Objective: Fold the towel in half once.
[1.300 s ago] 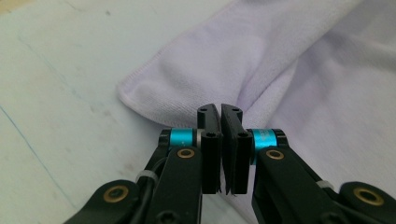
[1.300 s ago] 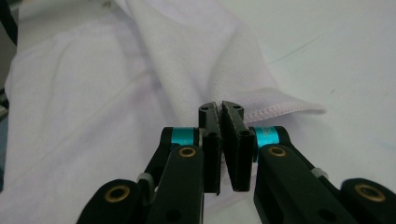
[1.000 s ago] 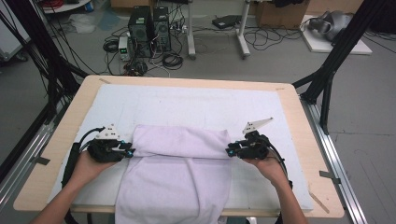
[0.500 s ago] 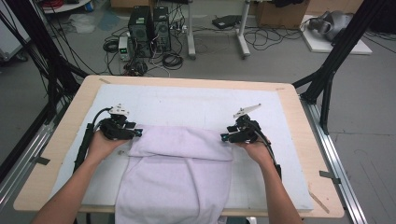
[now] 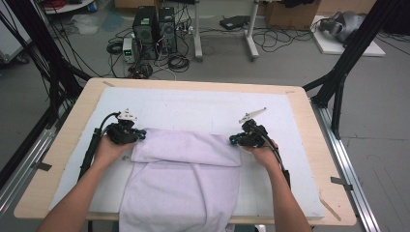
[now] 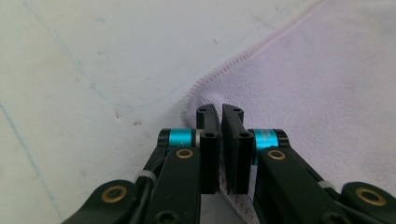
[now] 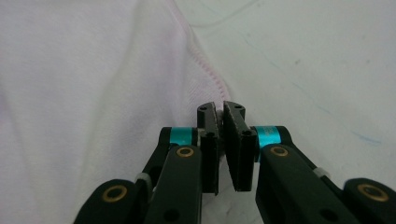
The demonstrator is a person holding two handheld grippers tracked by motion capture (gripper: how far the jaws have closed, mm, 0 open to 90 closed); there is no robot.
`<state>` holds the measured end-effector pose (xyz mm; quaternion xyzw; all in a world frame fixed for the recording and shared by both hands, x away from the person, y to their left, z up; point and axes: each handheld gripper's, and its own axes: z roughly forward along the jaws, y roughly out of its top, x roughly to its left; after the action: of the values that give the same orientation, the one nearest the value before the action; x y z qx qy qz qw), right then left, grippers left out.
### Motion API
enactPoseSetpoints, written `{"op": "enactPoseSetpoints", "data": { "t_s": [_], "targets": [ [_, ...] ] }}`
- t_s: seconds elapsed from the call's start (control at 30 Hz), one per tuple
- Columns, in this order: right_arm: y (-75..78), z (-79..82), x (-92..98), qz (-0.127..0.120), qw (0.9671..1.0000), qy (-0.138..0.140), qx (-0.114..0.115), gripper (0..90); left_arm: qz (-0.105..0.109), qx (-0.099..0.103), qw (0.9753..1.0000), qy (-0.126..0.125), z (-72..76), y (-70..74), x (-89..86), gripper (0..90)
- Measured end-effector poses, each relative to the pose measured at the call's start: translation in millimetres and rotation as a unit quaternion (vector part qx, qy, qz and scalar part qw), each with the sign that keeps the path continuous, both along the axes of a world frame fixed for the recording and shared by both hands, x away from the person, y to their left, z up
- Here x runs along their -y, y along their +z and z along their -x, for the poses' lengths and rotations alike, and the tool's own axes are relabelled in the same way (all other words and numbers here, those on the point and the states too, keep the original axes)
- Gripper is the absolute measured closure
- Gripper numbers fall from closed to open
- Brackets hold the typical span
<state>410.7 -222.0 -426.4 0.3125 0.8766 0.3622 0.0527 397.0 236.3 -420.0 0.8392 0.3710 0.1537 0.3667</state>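
Towel on table, overhanging near edge.

Left gripper: black body, cyan accent near tip, small grey three-cornered plate on top, thick black cable trailing back along forearm. Right gripper: same build, grey plate angled up, black cable running along forearm. Forearms bare, no sleeves seen. Left gripper close up: two flat black jaws, cyan anodised collars at each jaw base, brass-coloured rivets on black linkage arms, white cable ties lower down. Right gripper close up: identical parts, small black screws in jaw plates.
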Motion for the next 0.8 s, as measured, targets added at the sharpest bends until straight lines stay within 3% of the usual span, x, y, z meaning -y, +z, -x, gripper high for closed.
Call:
{"op": "enactPoseSetpoints", "data": {
  "t_s": [0.17, 0.33, 0.47, 0.57, 0.63, 0.8],
  "targets": [
    [25.4, 15.7, 7.8, -0.034, 0.9991, 0.01, 0.024, 85.0, 0.031, 0.021, 0.9993, 0.003, 12.7, 18.2, -12.3, 85.1],
    [51.5, 39.3, 15.9, -0.06, 0.9965, 0.025, 0.054, 84.9, 0.038, 0.046, 0.998, -0.017, 34.5, 35.2, -15.9, 85.0],
    [68.0, 66.8, 20.2, -0.072, 0.9934, 0.046, 0.077, 84.9, 0.032, 0.066, 0.9963, -0.045, 64.1, 41.5, -15.6, 85.0],
    [68.9, 92.8, 22.1, -0.085, 0.9908, 0.062, 0.085, 84.9, 0.033, 0.072, 0.9952, -0.058, 90.5, 38.6, -17.2, 84.9],
    [64.7, 109.3, 24.1, -0.09, 0.9896, 0.072, 0.087, 84.9, 0.016, 0.075, 0.995, -0.064, 107.5, 33.7, -16.5, 84.3],
    [49.0, 142.1, 31.4, -0.091, 0.9901, 0.082, 0.069, 85.0, 0.014, 0.073, 0.9936, -0.085, 144.8, 26.2, -18.7, 83.5]
  ]
}}
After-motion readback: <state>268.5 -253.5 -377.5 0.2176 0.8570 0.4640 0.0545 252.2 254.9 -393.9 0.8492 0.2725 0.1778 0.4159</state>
